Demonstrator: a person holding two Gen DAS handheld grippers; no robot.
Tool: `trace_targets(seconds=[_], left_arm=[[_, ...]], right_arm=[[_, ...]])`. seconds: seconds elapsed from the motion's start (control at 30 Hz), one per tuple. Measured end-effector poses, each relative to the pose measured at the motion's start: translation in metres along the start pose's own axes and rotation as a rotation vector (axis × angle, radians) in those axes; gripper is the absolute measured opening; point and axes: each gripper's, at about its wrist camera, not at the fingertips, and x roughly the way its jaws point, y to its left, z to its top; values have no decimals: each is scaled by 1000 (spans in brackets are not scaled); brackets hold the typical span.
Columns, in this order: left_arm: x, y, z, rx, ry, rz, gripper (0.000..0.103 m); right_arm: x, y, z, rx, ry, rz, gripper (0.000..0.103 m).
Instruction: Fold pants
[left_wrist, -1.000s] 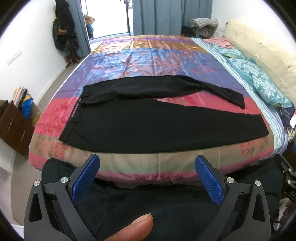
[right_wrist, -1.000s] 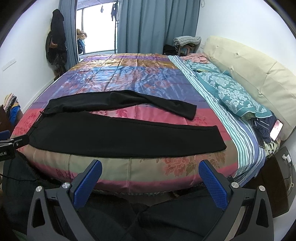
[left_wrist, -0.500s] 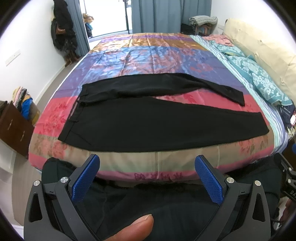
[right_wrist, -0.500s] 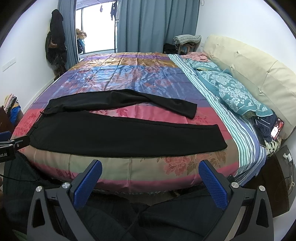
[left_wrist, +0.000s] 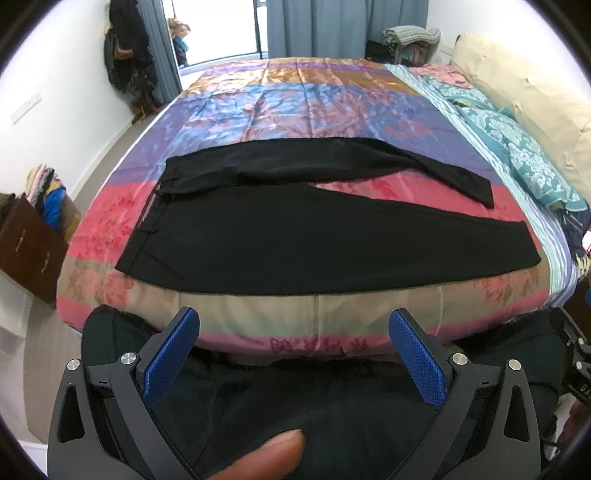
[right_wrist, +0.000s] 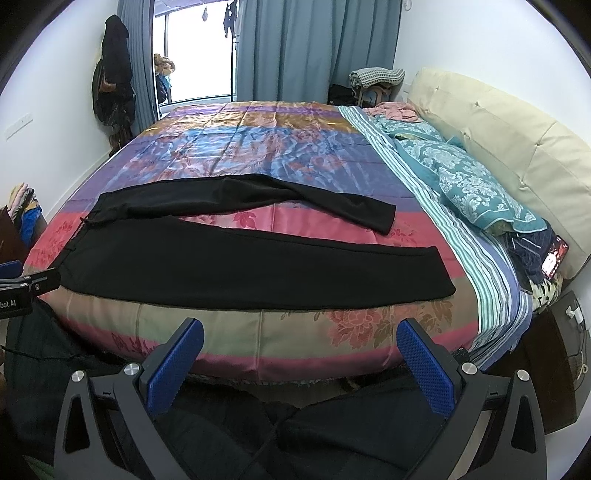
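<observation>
Black pants (left_wrist: 280, 236) lie flat on the colourful bedspread (left_wrist: 303, 99), waistband at the left, both legs spread apart and running to the right; they also show in the right wrist view (right_wrist: 251, 266). My left gripper (left_wrist: 293, 328) is open and empty, held off the near edge of the bed in front of the pants. My right gripper (right_wrist: 301, 338) is open and empty, also short of the bed's near edge, toward the leg ends.
Teal pillows (right_wrist: 476, 184) and a cream headboard (right_wrist: 517, 147) are at the right. A brown dresser (left_wrist: 26, 251) with clothes stands at the left. A bedside table (right_wrist: 554, 369) and a phone (right_wrist: 554, 258) are at the right. Curtains (right_wrist: 317, 48) hang at the back.
Both grippers have drifted slightly closer to the bed and a little higher. The pants have not moved and both grippers stay open.
</observation>
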Motion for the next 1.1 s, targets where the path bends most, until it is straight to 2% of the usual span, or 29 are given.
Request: trace_targets(seconds=[0.17,0.3,0.37,0.4,0.43,0.47,0.5,0.6,0.67,0.73,0.83,0.93,1.0,1.03,1.07,1.1], left_arm=[[7,5,-1,-20,21,8,102],[12,10,3,-25,21,21,102],[16,13,9,-36,23,25,102],[18,14,12,-43,26,23,102],[20,15,16,-48,29,22,102],[22,16,19,-52,29,23,102],[23,16,23,-54,24,27,102],[27,15,29,-61,7,53,102],[35,14,31,-63,24,66,102],[48,11,33,-66,69,70,102],[63,7,34,-68,130,71,102],[73,6,36,-71,161,94,102],[80,7,36,-69,172,117,102],[85,7,37,-69,183,128,102],[90,7,37,-70,198,137,102],[94,8,39,-75,212,140,102]], right_arm=[[0,1,1,-2,-15,50,103],[4,-15,6,35,-172,107,103],[39,-27,14,14,-143,143,103],[69,-34,16,21,-53,174,103],[109,-44,18,31,55,157,99],[129,-50,18,41,87,151,88],[149,-58,24,35,102,137,85],[194,-82,57,-29,42,73,84],[231,-94,89,-119,8,28,85],[279,-98,112,-205,40,0,85],[344,-95,119,-303,121,-12,83],[405,-97,113,-363,192,-52,70],[424,-102,118,-377,197,-72,46],[433,-107,119,-386,221,-63,15],[432,-110,133,-399,222,-85,6],[428,-114,141,-400,231,-81,6]])
